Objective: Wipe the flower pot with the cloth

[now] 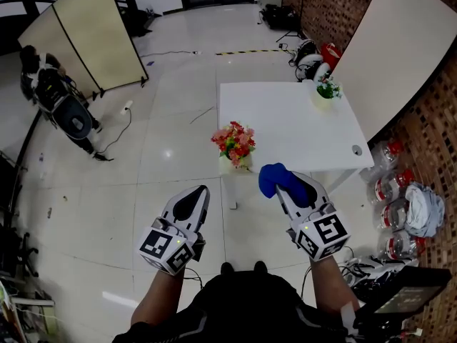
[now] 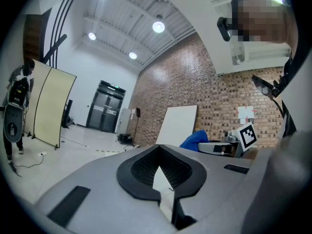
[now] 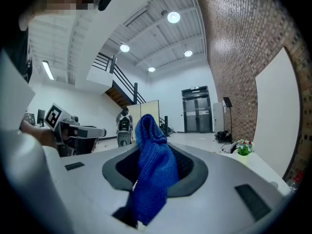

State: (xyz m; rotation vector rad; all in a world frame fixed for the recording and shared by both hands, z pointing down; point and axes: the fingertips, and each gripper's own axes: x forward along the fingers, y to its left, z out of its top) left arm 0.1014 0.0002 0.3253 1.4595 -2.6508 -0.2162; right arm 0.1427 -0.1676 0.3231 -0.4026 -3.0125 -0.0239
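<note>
Centrally, the pot (image 1: 239,161) stands on the surface (image 1: 285,127); right gripper (image 1: 287,187) jaws pinch the cloth (image 1: 272,178), left gripper (image 1: 197,199) jaws pressed together.

Two handheld grippers, a left gripper (image 1: 198,195) and a right gripper (image 1: 284,186). One blue cloth (image 1: 274,176). Two flower pots: a pink-flowered pot (image 1: 238,161) and a small green-plant pot (image 1: 323,100). One white table (image 1: 285,131). One folding screen (image 1: 86,34). One large white board (image 1: 400,41). One distant person (image 1: 34,70).
</note>
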